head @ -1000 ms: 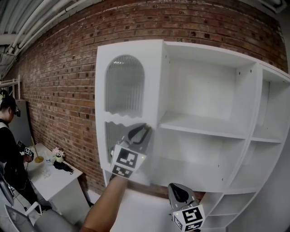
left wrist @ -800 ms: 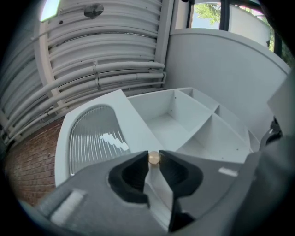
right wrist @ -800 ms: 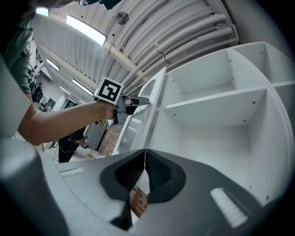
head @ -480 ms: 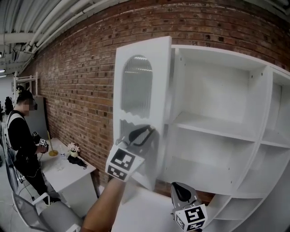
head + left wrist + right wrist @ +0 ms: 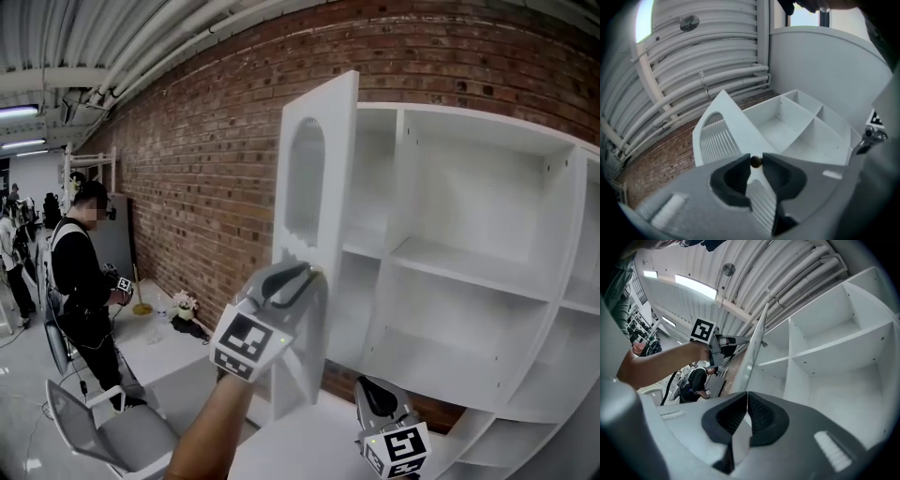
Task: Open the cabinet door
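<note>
**A:** Where does everything stand?

**B:** The white cabinet stands against the brick wall, its shelves bare. The cabinet door hangs at the cabinet's left end. It is swung well out, nearly edge-on in the head view, so I'd judge the opening mostly done.

**A:** What holds it there?

**B:** The left hand-held gripper reaches up to the door's free edge, in front of the cabinet. Its jaws have just been easing apart, yet the small brown knob sits between the tips, touching both. Only the tips pinch it, probably because the knob is tiny. That grip also lets the door pivot as it swings.

**A:** And the other one?

**B:** The right hand-held gripper waits low in front of the cabinet's lower shelves. Its jaws are together with nothing between them. It points toward the door and touches nothing, so it seems to be kept out of the door's path.

**A:** Any risk?

**B:** With the pinch loosening, the knob could slip free.
</note>
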A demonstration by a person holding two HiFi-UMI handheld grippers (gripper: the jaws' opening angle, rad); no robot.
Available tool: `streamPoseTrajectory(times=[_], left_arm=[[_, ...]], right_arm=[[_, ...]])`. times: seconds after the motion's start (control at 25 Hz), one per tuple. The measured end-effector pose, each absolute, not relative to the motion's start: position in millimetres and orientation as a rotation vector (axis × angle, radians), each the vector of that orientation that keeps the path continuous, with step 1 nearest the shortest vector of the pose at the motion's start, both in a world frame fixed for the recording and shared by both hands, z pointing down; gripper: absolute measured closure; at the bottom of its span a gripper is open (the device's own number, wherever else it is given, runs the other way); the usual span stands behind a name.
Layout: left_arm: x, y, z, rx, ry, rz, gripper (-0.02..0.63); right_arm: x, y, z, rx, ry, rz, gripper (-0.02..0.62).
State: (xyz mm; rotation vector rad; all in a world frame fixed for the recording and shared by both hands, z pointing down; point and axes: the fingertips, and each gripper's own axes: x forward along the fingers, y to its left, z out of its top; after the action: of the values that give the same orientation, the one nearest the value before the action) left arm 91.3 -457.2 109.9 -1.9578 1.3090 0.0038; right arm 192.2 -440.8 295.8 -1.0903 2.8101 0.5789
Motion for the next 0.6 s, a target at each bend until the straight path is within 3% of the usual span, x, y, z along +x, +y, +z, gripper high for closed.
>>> streamPoseTrajectory(times=[0.6], left_arm=[[-14,-396,111,-1.767,1.526,-0.017,0.546]], right_arm=[[123,-418,300,-0.867,2.878,0.544,0.586]])
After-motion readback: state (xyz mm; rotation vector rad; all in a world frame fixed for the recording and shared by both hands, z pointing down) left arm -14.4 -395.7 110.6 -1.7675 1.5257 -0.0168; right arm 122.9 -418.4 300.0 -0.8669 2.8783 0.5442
